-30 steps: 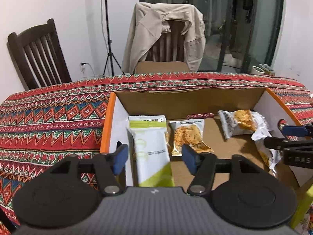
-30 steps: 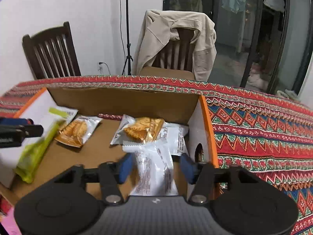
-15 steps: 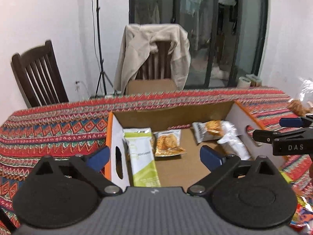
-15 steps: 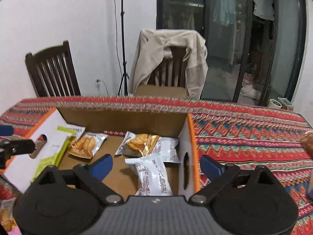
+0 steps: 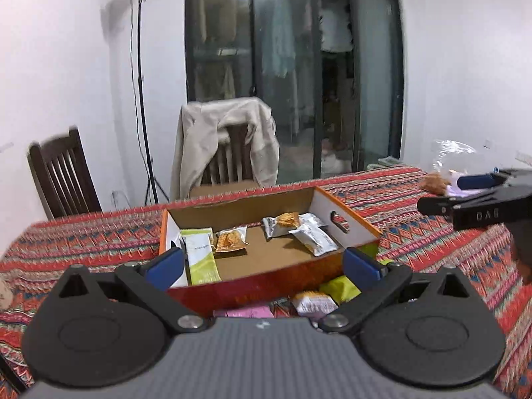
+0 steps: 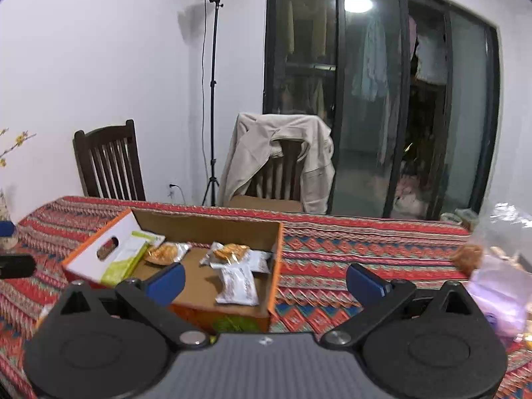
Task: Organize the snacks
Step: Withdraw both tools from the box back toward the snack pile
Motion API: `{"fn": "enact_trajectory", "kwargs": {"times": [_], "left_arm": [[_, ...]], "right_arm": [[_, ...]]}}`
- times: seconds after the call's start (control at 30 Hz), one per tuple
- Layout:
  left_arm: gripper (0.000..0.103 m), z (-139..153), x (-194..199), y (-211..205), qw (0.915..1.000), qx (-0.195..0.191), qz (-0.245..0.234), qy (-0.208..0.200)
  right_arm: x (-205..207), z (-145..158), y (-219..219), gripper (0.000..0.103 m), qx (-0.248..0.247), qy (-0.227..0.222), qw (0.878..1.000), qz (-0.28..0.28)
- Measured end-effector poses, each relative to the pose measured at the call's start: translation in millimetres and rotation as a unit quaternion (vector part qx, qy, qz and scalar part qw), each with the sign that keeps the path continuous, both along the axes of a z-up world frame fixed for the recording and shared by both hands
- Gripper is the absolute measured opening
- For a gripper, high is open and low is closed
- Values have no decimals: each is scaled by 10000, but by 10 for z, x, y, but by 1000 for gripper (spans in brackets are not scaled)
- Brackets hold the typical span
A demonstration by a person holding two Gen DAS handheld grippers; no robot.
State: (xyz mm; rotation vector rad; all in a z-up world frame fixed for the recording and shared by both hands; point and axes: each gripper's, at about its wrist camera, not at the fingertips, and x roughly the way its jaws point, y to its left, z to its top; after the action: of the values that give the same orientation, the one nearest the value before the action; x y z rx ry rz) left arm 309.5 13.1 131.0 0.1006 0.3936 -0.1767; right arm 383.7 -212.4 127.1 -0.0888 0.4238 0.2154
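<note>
Now both tools, the left tool (image 5: pixel 262 266) and the right tool (image 6: pixel 265 279), have jaws opening wide with nothing gripped; the snack box (image 5: pixel 345 229) sits mid-worktop (image 6: pixel 349 249), four wrapped snacks (image 6: pixel 237 286) inside.

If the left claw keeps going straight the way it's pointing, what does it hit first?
Most likely the near wall of the cardboard box, which sits right ahead of the open left claw. Its jaws are still opening with nothing between them. Depth is hard to judge; a higher line would reach the green packet inside.
</note>
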Motion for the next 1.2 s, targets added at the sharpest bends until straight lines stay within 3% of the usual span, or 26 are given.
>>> {"fn": "enact_trajectory", "kwargs": {"times": [0.17, 0.4, 0.53, 0.63, 0.8, 0.97, 1.2], "left_arm": [[103, -266, -531, -116, 9998, 94, 68, -162], [103, -588, -1110, -123, 9988, -483, 84, -36], [103, -826, -1257, -163, 9998, -189, -35, 6], [103, -984, -1354, -146, 9998, -145, -33, 118], [103, -1128, -1455, -94, 9991, -298, 18, 285], [103, -1168, -1459, -23, 9990, -282, 121, 317], [103, -1188, -1392, 45, 9986, -346, 183, 366]], "right_arm": [[-637, -172, -135, 103, 11, -235, 9997, 114], [-1455, -635, -178, 103, 270, -185, 9988, 360], [-1777, -944, -134, 103, 392, -66, 9988, 287], [-1941, -1160, -73, 103, 471, 144, 9982, 341], [-2173, -1332, 17, 103, 519, 21, 9982, 291], [-2201, -1317, 47, 103, 378, -119, 9987, 323], [-2116, -1300, 52, 103, 468, 44, 9984, 299]]}}
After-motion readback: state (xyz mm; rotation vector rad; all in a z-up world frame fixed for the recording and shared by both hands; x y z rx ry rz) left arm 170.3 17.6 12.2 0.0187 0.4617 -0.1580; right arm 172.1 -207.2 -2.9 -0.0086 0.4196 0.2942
